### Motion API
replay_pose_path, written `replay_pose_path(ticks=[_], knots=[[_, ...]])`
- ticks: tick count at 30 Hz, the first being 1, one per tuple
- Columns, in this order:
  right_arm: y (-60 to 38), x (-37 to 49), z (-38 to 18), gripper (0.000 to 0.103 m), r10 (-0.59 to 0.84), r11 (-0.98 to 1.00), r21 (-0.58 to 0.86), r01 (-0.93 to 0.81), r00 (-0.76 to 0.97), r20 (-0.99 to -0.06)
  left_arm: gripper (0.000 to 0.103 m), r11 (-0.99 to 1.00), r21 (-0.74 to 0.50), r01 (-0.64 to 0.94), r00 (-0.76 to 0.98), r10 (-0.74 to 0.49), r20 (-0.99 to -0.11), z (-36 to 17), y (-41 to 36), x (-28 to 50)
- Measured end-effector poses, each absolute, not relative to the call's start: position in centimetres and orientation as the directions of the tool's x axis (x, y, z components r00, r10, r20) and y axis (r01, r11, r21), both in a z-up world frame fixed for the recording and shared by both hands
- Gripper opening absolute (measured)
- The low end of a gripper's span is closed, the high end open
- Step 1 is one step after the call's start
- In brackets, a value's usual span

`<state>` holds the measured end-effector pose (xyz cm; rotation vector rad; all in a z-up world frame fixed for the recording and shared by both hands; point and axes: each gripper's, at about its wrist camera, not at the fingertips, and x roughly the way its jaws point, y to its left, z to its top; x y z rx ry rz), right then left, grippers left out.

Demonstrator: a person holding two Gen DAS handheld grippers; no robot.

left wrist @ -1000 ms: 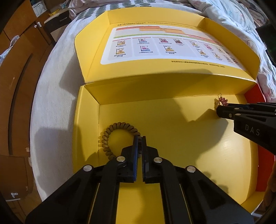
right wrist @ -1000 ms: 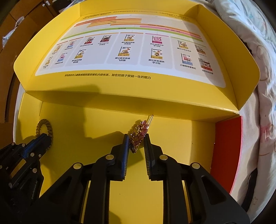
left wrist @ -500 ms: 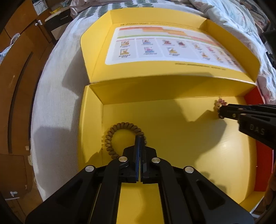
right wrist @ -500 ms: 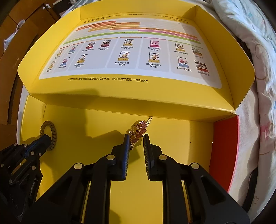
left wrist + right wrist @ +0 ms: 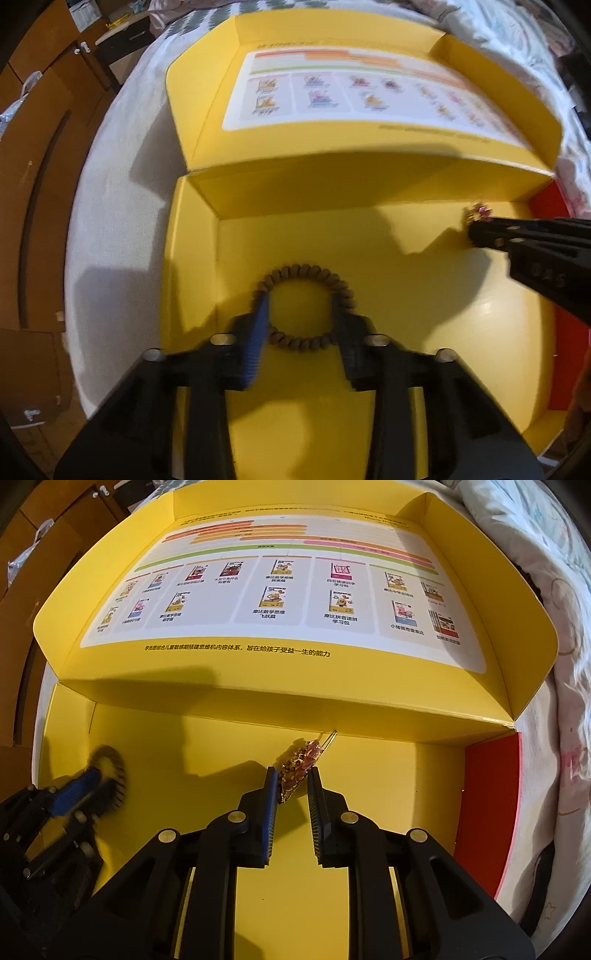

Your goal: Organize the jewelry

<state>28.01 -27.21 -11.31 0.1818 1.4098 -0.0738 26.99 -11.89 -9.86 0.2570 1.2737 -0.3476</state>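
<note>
A brown spiral hair tie (image 5: 306, 273) lies on the floor of the open yellow box (image 5: 406, 295) near its left wall. My left gripper (image 5: 301, 314) is open, its fingers on either side of the tie; it shows blurred in the right wrist view (image 5: 99, 786). A gold hair clip with pink stones (image 5: 301, 762) lies near the box's back wall. My right gripper (image 5: 292, 775) is open with the clip's near end between its fingertips. In the left wrist view the clip (image 5: 478, 213) peeks out beyond the right gripper's tip.
The box lid (image 5: 280, 602) stands open behind, with a printed white sheet inside. A red side panel (image 5: 487, 797) is at the box's right. The box sits on a bed with white cover (image 5: 114, 221); wooden furniture (image 5: 33, 155) is at the left.
My left gripper was shut on the hair tie and has now opened wide, leaving the tie on the box floor. My right gripper has hardly moved, open around the clip.
</note>
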Motion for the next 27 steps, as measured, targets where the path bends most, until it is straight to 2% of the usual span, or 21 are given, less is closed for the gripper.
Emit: replay_pose_path(ticks=[2, 3, 27], knots=[[-27.1, 27.9, -11.4, 0.019, 0.058, 0.984, 0.084, 0.158, 0.164, -0.985, 0.055, 0.920, 0.010, 0.392, 0.273, -0.106, -0.956, -9.6, -11.9, 26.9], [-27.1, 27.9, -11.4, 0.019, 0.059, 0.984, 0.085, 0.158, 0.164, -0.985, 0.057, 0.918, 0.008, 0.396, 0.271, -0.108, -0.957, -9.5, -12.0, 26.7], [-26.4, 27.6, -11.3, 0.021, 0.041, 0.986, 0.068, 0.155, 0.171, -0.984, 0.057, 0.872, 0.019, 0.489, 0.266, -0.128, -0.955, -10.1, -15.3, 23.9]])
